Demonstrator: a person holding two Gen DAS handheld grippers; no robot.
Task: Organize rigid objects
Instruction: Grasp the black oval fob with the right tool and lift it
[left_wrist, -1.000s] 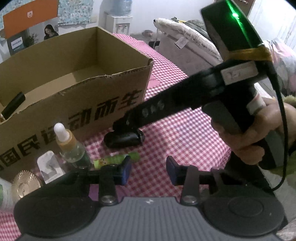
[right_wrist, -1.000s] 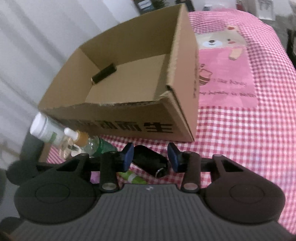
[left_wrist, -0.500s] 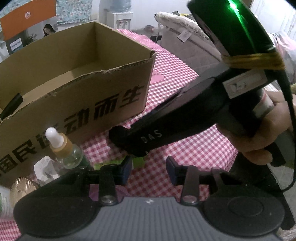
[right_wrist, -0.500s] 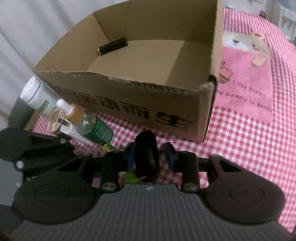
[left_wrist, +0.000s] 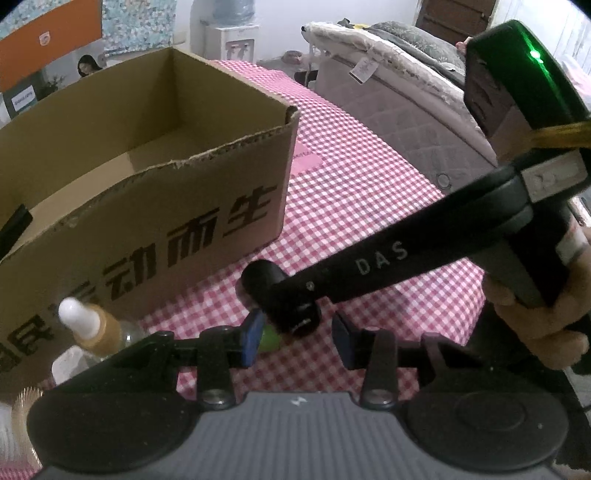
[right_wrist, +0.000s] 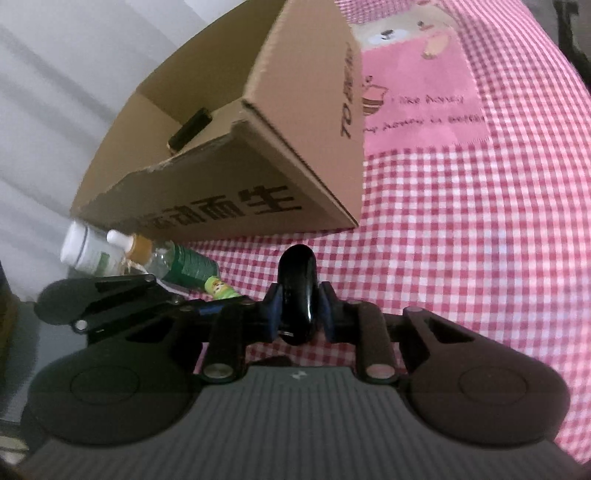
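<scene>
My right gripper (right_wrist: 297, 314) is shut on a black cylinder (right_wrist: 296, 291) and holds it above the checked cloth, in front of the open cardboard box (right_wrist: 314, 155). The left wrist view shows this cylinder (left_wrist: 280, 299) gripped at the tip of the right gripper, just ahead of my left gripper (left_wrist: 295, 338), which is open and empty. A black tube (right_wrist: 190, 127) lies inside the box. A dropper bottle (left_wrist: 92, 326), a green-labelled bottle (right_wrist: 184, 260), a white bottle (right_wrist: 85, 247) and a small green tube (right_wrist: 219, 288) lie by the box's front left.
The box (left_wrist: 155, 206) stands on a red-and-white checked cloth (right_wrist: 461, 221) with a pink bear panel (right_wrist: 417, 85). A gold ribbed disc (left_wrist: 24, 410) lies at the far left. A bed (left_wrist: 388, 96) stands beyond the table's far edge.
My right gripper closed on the black cylinder and lifted it off the cloth, swinging toward the box's near corner. My left gripper stayed open and hardly moved.
</scene>
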